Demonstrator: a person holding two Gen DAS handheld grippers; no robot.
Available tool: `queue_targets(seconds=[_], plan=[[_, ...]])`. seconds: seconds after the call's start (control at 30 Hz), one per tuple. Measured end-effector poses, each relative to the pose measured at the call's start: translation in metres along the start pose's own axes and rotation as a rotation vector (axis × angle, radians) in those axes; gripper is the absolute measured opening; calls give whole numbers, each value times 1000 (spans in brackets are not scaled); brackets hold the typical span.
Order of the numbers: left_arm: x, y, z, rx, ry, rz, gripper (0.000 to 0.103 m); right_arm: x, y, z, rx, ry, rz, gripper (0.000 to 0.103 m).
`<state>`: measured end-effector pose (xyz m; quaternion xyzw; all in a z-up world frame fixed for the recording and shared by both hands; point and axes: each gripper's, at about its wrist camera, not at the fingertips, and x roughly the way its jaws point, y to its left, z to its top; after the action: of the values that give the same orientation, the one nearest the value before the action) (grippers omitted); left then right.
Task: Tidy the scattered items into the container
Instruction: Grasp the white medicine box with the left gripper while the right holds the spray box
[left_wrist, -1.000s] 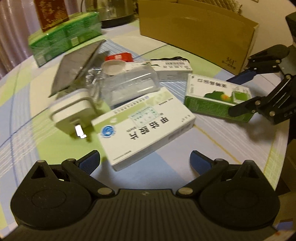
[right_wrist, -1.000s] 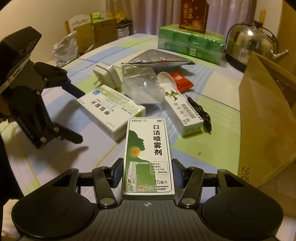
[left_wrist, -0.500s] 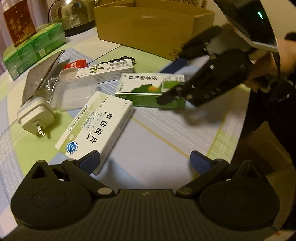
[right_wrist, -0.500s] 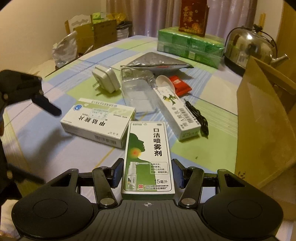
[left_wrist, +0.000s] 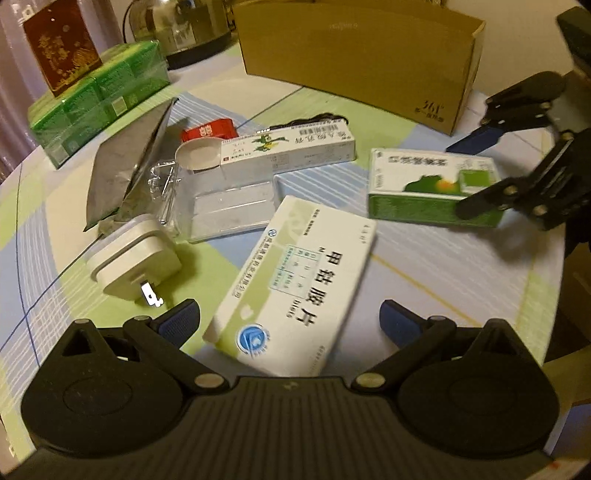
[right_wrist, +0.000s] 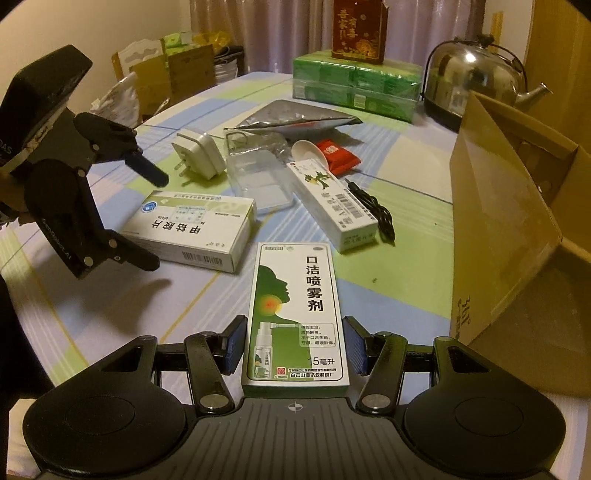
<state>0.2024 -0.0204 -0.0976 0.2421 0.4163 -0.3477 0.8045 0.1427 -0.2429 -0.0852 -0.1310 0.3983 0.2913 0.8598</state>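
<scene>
**Status: two cartons staged for pickup, container not yet loaded**

Landmark: the white tablet carton (left_wrist: 295, 284), lying flat on the bench (right_wrist: 399, 280).

1. Left tongs (left_wrist: 290, 321): spread wide and holding nothing. The near end of the white tablet carton lies between the fingers, with clearance on both sides.
2. Right tongs (right_wrist: 295, 345): narrow, straddling the green spray carton (right_wrist: 295, 314) just right of the landmark. The pads (right_wrist: 236, 345) sit at the carton's side walls; whether they press it cannot be confirmed. The carton appears to rest on the bench.
3. Left of the landmark: white plug adapter (left_wrist: 135, 258).
4. Beyond the landmark: clear plastic tray (right_wrist: 258, 181), long white carton (right_wrist: 332, 203), black cable (right_wrist: 373, 208), white spoon (left_wrist: 197, 157), red sachet (right_wrist: 338, 157), silver pouch (right_wrist: 295, 120).
5. Far right of the landmark: open cardboard box (right_wrist: 509, 221), the likely container.

Hazards (assessment):
- The white tablet carton lies skewed to the left tongs; closing on it may twist it or knock the plug adapter.
- The right tongs grip the green spray carton near one end, so it may droop or slip on lifting.
- Both tongs work close together; collision is possible.
- A low carry could catch the cardboard box's wall.
</scene>
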Motion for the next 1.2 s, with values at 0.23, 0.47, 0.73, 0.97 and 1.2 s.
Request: queue_targets(seconds=[0.23, 0.47, 0.73, 0.97, 1.2], plan=[[-9, -18, -9, -80, 30, -28, 102, -2, 4, -3, 21, 8, -9, 52], [-26, -48, -14, -153, 15, -9, 102, -6, 8, -9, 54, 12, -24, 52], [-11, -34, -5, -308, 32, 86, 94, -6, 7, -15, 95, 2, -32, 52], [8, -30, 3, -309, 52, 119, 76, -7, 6, -16, 107, -6, -33, 52], [10, -34, 7, -291, 55, 113, 72, -5, 12, -15, 105, 0, -65, 52]])
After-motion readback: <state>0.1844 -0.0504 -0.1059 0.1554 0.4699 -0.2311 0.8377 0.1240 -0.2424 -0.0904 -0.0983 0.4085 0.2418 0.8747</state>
